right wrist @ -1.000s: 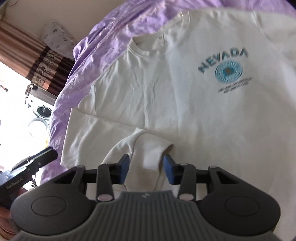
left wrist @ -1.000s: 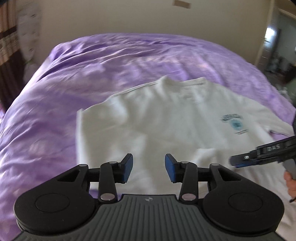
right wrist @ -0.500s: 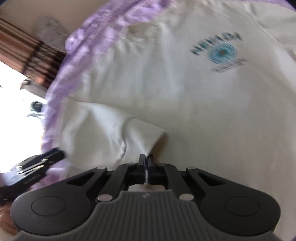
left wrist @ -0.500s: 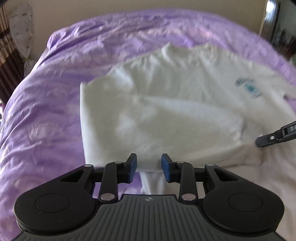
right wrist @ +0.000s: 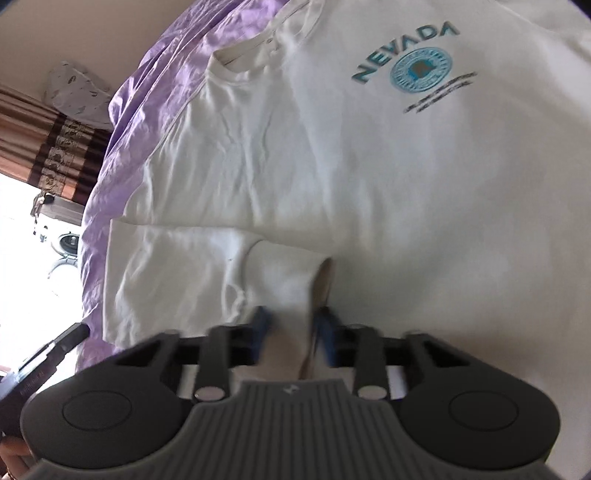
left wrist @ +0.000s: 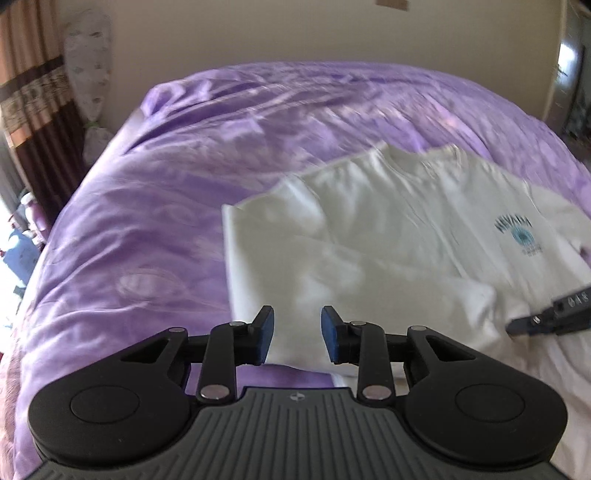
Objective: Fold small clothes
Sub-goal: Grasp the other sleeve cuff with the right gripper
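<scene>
A white sweatshirt [left wrist: 388, 236] with a teal NEVADA print [right wrist: 410, 62] lies flat on the purple bedspread [left wrist: 184, 177]. Its left sleeve [right wrist: 207, 269] is folded across the lower body, cuff [right wrist: 291, 280] toward the middle. My left gripper [left wrist: 297, 338] is open and empty, just above the folded edge of the shirt near its bottom left. My right gripper [right wrist: 293, 332] is open, its blurred blue pads either side of the sleeve cuff, not clamping it. It also shows at the right edge of the left wrist view [left wrist: 546, 317].
The bed fills both views. Striped curtains [left wrist: 33, 122] and a patterned cushion [left wrist: 88, 62] stand at the bed's far left, with a beige wall [left wrist: 295, 33] behind. The other gripper's tip [right wrist: 48, 354] shows at the lower left of the right wrist view.
My right gripper closed on the sleeve cuff half a second ago and has now opened, leaving the cuff lying on the shirt. My left gripper drew back and left, staying open.
</scene>
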`<control>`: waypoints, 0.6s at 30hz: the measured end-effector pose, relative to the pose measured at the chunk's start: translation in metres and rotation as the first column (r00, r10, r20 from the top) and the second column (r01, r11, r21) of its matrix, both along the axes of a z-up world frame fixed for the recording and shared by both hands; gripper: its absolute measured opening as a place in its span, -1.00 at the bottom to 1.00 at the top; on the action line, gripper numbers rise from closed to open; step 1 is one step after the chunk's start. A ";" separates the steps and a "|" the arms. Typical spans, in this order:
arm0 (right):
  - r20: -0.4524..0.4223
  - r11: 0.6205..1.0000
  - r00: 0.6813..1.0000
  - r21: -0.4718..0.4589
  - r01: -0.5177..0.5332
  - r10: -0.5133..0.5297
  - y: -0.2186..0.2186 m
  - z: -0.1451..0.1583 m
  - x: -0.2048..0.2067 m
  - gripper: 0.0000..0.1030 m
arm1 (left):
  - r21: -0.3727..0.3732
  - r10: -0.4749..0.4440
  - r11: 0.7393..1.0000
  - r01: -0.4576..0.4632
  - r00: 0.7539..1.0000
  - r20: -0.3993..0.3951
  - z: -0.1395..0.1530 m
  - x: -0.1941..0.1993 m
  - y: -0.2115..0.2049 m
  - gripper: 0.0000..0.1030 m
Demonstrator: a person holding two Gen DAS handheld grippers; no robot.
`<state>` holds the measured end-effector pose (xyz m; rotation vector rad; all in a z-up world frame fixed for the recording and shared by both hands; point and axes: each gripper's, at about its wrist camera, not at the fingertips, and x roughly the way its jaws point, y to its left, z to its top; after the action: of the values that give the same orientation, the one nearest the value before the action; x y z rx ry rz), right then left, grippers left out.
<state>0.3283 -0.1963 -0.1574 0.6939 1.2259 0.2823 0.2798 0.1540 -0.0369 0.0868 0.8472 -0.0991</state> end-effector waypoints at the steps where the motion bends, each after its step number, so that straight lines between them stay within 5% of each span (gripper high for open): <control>1: 0.007 1.000 1.000 0.003 0.002 -0.002 0.001 0.003 -0.001 -0.95 | -0.004 0.015 1.000 -0.015 1.000 0.011 0.003 0.000 0.005 -0.30; 8: 0.244 0.985 0.959 -0.131 -0.117 0.146 0.028 0.099 0.016 -0.98 | -0.104 0.138 0.985 -0.136 0.990 0.019 0.017 0.011 0.042 -0.30; 14: 0.481 0.960 0.846 -0.256 -0.116 0.230 0.049 0.216 0.059 -0.99 | -0.181 0.182 0.968 -0.175 0.983 0.024 0.022 0.028 0.051 -0.30; 18: 0.561 0.958 0.805 -0.286 -0.031 0.194 0.028 0.266 0.078 -0.99 | -0.202 0.163 0.967 -0.155 0.986 0.023 0.016 0.040 0.045 -0.33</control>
<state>0.4062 -0.1681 0.1087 0.2589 0.6864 0.3907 0.3199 0.1988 -0.0209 -0.1672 0.7976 -0.0313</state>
